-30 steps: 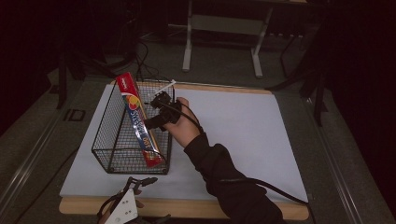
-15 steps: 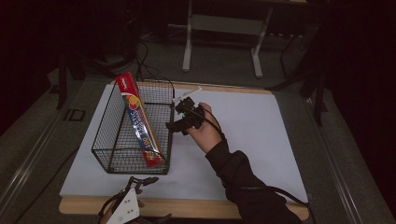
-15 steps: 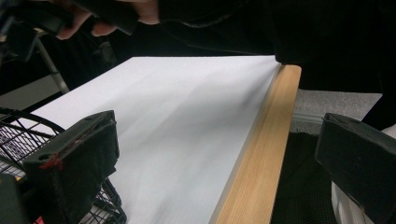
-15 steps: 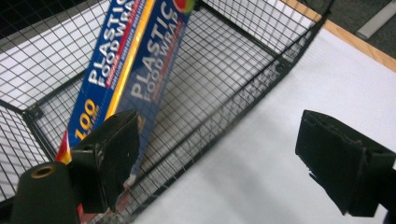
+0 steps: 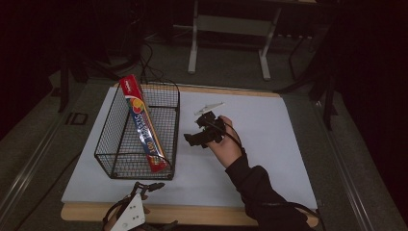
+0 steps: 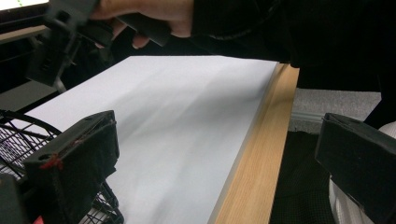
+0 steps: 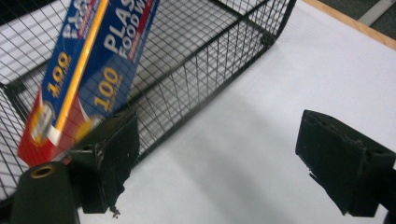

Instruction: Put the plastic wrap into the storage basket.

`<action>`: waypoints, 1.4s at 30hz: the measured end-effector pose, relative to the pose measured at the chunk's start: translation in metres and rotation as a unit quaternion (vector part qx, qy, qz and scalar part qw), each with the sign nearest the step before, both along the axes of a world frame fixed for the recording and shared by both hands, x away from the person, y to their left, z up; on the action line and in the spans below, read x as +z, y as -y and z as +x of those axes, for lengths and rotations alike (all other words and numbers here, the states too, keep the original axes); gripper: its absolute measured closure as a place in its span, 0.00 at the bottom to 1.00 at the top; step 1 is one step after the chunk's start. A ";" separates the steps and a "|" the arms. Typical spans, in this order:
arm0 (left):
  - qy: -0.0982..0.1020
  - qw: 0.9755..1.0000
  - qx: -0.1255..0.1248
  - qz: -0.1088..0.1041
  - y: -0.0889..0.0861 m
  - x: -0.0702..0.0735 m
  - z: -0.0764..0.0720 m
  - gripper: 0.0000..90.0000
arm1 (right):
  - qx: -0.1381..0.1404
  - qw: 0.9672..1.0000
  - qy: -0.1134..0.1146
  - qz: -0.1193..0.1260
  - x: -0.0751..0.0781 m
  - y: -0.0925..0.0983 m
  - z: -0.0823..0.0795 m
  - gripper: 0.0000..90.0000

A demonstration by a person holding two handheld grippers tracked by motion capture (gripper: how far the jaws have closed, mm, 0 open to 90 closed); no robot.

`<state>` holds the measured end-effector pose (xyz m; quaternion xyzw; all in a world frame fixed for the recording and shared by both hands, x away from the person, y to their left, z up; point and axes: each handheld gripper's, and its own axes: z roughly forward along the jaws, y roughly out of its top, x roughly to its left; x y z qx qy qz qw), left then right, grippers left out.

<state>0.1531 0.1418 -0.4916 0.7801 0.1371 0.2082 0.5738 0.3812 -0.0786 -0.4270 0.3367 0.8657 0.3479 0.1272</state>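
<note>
Both grippers' fingers gape empty; the right gripper (image 5: pixel 198 137) hovers beside the basket (image 5: pixel 113 144) holding the wrap box (image 5: pixel 144 126), apparently done placing; next, perhaps retreat.

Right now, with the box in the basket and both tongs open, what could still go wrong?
The box leans at a slant with its top above the basket rim, so a knock might tip it out. The right tongs sit close beside the basket wall and could catch the wire. The left tongs hang at the table's near edge, close to the basket's corner.
</note>
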 end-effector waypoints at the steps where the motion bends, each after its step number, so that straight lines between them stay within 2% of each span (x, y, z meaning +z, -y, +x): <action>1: 0.000 1.000 0.000 0.000 0.000 0.000 0.000 0.00 | 0.001 1.000 0.003 -0.004 -0.003 0.002 -0.001 0.15; 4: 0.000 1.000 0.000 0.001 0.000 0.000 0.000 0.00 | 0.006 1.000 0.000 0.007 -0.009 0.009 -0.003 0.15; 7: 0.000 1.000 0.001 0.000 0.000 0.000 0.000 0.00 | 0.009 1.000 0.006 0.009 -0.015 0.018 -0.007 0.15; 14: 0.001 1.000 0.001 0.001 0.001 0.000 -0.001 0.00 | 0.003 1.000 0.009 0.023 -0.030 0.043 -0.013 0.15; 19: -0.003 1.000 0.000 -0.001 0.001 0.000 0.000 0.00 | 0.001 1.000 0.011 0.018 -0.043 0.055 -0.019 0.15; 21: -0.002 1.000 0.000 0.000 0.001 0.000 0.000 0.00 | 0.001 1.000 0.011 0.029 -0.046 0.060 -0.021 0.15; 25: -0.002 1.000 0.000 0.001 0.001 0.000 0.000 0.00 | 0.005 0.999 0.015 0.035 -0.052 0.068 -0.025 0.15; 29: -0.001 1.000 -0.001 0.001 0.001 0.000 0.000 0.00 | 0.006 0.999 0.008 0.032 -0.060 0.076 -0.027 0.15; 30: -0.001 1.000 -0.001 0.000 0.001 0.000 0.000 0.00 | 0.006 1.000 0.010 0.026 -0.062 0.078 -0.027 0.15; 35: 0.000 1.000 0.000 -0.004 -0.001 0.001 -0.001 0.00 | -0.001 1.000 0.011 0.025 -0.072 0.086 -0.029 0.15; 42: 0.000 1.000 0.000 -0.005 -0.003 0.002 -0.001 0.00 | -0.002 0.999 0.021 0.027 -0.073 0.088 -0.028 0.15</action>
